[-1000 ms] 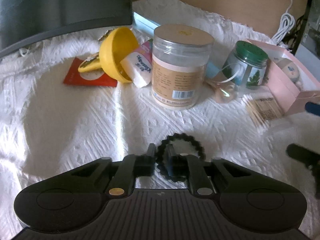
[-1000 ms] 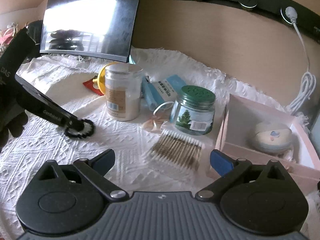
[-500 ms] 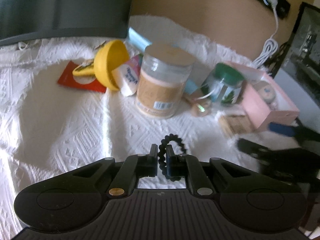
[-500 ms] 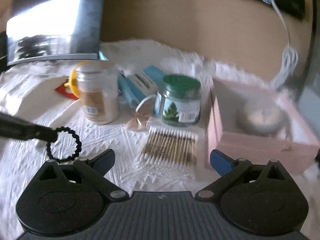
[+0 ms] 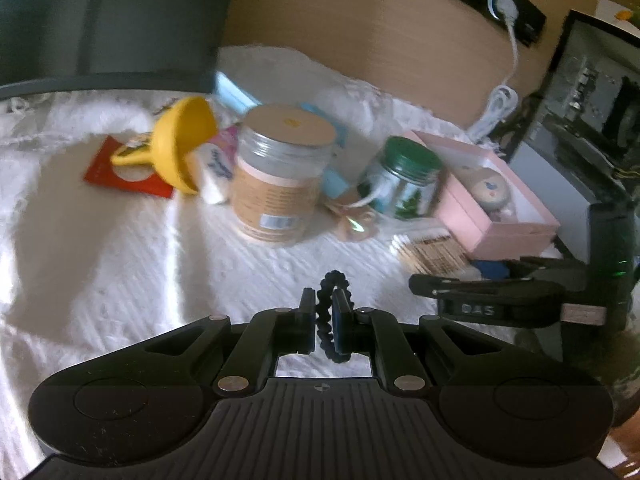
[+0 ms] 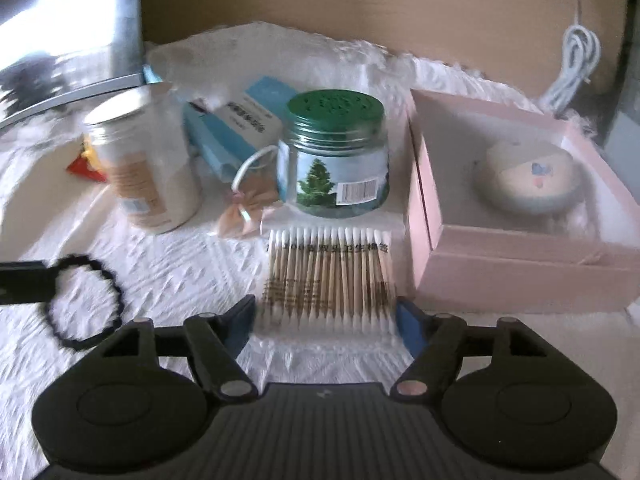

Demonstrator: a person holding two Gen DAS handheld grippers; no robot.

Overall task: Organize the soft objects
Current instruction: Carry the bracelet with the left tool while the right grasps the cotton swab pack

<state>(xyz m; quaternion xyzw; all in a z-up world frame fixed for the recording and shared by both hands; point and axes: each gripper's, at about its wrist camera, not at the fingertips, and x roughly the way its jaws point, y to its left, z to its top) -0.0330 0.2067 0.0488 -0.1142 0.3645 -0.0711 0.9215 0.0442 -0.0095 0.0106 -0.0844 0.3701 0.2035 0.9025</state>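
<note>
Bench covered by a white textured cloth [image 6: 168, 276], bright sun patches on it. Lying or standing on the cloth: red card [image 5: 128, 168] at far left with a yellow funnel-shaped thing [image 5: 182, 142] on its edge, small white packet [image 5: 214, 172] touching the funnel. Clear jar with tan lid [image 5: 280, 184] upright mid-cloth. Light-blue box [image 6: 240, 124] behind it, lying flat. Green-lidded jar [image 6: 336, 160] upright, tree label. Small pink bow pouch [image 6: 244, 216] between the two jars, in front. Bag of cotton swabs [image 6: 328, 276] flat, just in front of green-lidded jar. Pink open box [image 6: 520, 264] on the right, just beside the swabs; round pastel item [image 6: 524, 180] inside. White cable [image 6: 576, 56] coiled at the back edge.
</note>
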